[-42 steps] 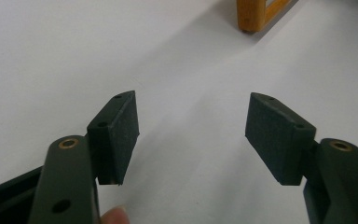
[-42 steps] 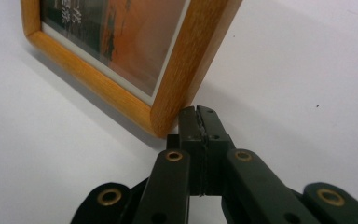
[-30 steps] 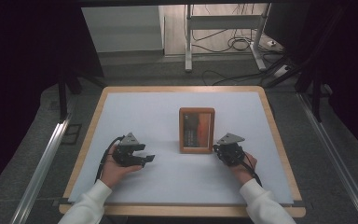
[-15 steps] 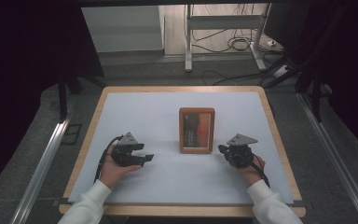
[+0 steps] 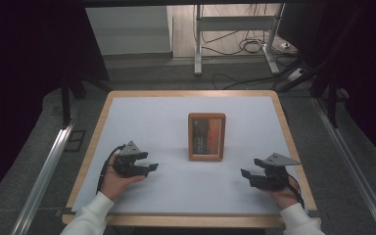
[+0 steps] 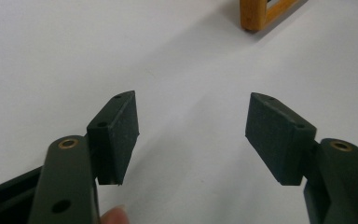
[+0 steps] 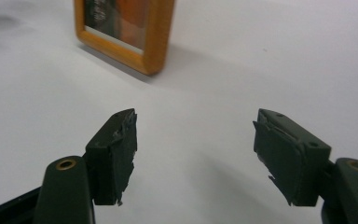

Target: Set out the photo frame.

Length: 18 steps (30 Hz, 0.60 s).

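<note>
The right gripper [image 5: 248, 177] had just been opening, and its jaws stood spread wide with nothing between them; in the right gripper view [image 7: 193, 154] the two worn black pads [image 7: 116, 154] faced each other across bare white tabletop. The left gripper [image 5: 152, 167] was likewise spread wide and empty, its pads [image 6: 119, 135] apart over the table surface in the left gripper view [image 6: 191, 135], with a fingertip [image 6: 116, 215] showing at the bottom edge. Neither gripper touched anything but the hand holding it. The wooden picture frame [image 5: 206, 136] lay flat near the centre of the white table [image 5: 147, 112], holding a dark and orange picture behind its border. From the frame, the left gripper sat at about eight o'clock and the right gripper at about four o'clock, both well apart from it. In the right gripper view the frame [image 7: 121, 32] lay toward eleven o'clock from the jaws; in the left gripper view only its corner [image 6: 261, 14] showed, toward one o'clock. White sleeves [image 5: 90, 218] came in from the table's near edge.
</note>
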Tool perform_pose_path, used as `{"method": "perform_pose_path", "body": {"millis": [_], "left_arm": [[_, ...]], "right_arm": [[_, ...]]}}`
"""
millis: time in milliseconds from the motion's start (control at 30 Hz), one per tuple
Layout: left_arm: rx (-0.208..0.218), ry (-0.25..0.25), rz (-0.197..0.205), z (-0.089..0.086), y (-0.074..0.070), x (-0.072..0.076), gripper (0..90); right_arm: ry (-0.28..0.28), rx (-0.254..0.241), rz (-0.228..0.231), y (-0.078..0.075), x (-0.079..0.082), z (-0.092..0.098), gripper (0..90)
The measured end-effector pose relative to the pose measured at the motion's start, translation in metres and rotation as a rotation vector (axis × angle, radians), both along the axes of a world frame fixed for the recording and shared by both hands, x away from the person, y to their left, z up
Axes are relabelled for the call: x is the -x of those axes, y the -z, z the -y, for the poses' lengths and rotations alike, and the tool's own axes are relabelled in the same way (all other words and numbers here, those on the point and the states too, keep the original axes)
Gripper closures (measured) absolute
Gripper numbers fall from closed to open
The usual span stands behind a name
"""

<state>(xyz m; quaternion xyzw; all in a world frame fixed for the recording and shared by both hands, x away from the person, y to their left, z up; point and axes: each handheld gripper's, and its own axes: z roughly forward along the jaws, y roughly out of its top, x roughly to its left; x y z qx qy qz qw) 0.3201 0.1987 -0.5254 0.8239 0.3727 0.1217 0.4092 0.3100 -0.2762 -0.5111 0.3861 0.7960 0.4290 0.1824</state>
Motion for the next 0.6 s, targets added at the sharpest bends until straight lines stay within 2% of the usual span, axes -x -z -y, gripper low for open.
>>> {"method": "perform_pose_path", "body": {"millis": [33, 167, 267, 367, 600], "left_arm": [[-0.003, 0.000, 0.003, 0.0000, 0.0002, 0.0011, 34.0], [-0.007, 0.001, 0.006, 0.0000, 0.0011, 0.0029, 34.0], [-0.007, -0.001, 0.004, 0.0000, 0.0018, 0.0022, 33.9], [-0.011, 0.003, 0.005, 0.0004, 0.0029, 0.0020, 33.7], [-0.011, -0.001, 0.003, 0.0000, 0.0043, 0.0009, 33.6]], "right_arm": [[0.018, -0.006, -0.005, 0.0011, 0.0000, 0.0058, 29.9], [0.034, -0.010, -0.003, 0.0013, -0.0015, 0.0091, 29.2], [0.030, -0.006, -0.001, 0.0022, -0.0022, 0.0075, 28.8], [0.021, 0.019, -0.004, 0.0046, -0.0034, 0.0048, 28.0], [0.035, 0.019, 0.001, 0.0043, -0.0043, 0.0061, 25.7]]}}
